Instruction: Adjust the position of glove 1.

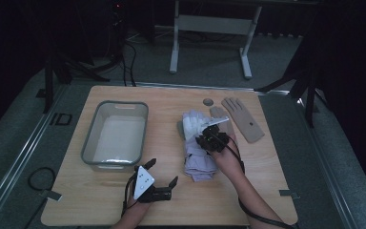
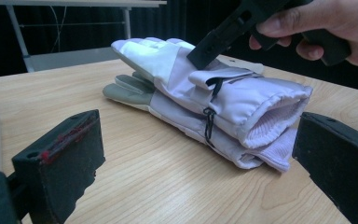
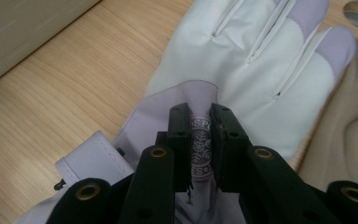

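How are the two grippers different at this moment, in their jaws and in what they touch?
The left gripper has its jaws wide apart with nothing between them; the right gripper has its jaws nearly shut, pinching a fold of the top lilac glove. The left sits near the table's front edge beside the grey bin; the right is over the gloves. Both have black jaws.

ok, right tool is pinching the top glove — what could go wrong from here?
The right tool grips only a narrow fold with the logo patch on the top lavender glove; it may slip out on lifting. The lower glove lies stacked beneath and could drag along. The left tool sits open, bracing nothing.
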Demonstrator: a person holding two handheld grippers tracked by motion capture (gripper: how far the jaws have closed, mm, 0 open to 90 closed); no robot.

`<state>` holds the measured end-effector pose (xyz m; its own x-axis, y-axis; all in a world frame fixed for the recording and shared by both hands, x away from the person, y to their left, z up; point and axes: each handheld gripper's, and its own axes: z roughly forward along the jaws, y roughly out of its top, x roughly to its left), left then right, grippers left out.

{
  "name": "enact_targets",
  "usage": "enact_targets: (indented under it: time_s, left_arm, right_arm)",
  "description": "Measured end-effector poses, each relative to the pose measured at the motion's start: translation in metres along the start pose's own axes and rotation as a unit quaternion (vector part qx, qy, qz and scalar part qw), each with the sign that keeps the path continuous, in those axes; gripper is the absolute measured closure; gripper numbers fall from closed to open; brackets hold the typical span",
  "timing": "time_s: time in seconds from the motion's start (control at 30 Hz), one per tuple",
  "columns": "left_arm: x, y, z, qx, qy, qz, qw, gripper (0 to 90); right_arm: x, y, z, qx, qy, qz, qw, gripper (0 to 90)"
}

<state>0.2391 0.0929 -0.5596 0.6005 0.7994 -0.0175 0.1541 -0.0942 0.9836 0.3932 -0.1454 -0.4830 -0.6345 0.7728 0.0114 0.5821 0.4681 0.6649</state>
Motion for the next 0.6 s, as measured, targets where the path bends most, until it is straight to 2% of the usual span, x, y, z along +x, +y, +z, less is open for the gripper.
enact_targets:
  time_s: [0.3, 0.4, 0.5, 0.6]
  left_arm:
    - [0.0, 0.0, 0.0, 0.0, 0.0, -0.001, 1.0, 2.1]
    - [0.0, 0.0, 0.0, 0.0, -0.001, -0.002, 1.0, 2.1]
    - [0.001, 0.0, 0.0, -0.002, -0.002, -0.004, 1.0, 2.1]
    - [0.002, 0.0, 0.001, -0.001, -0.004, -0.01, 0.9999, 2.1]
  right_arm:
    - [0.003, -0.003, 0.014, 0.005, 0.012, -0.01, 0.9999, 77.7]
    - [0.003, -0.005, 0.019, 0.008, 0.017, 0.002, 0.9998, 77.5]
    - [0.004, -0.01, 0.018, 0.005, 0.003, 0.018, 0.9998, 77.7]
    - [0.003, -0.015, 0.015, -0.004, 0.005, 0.045, 0.999, 73.9]
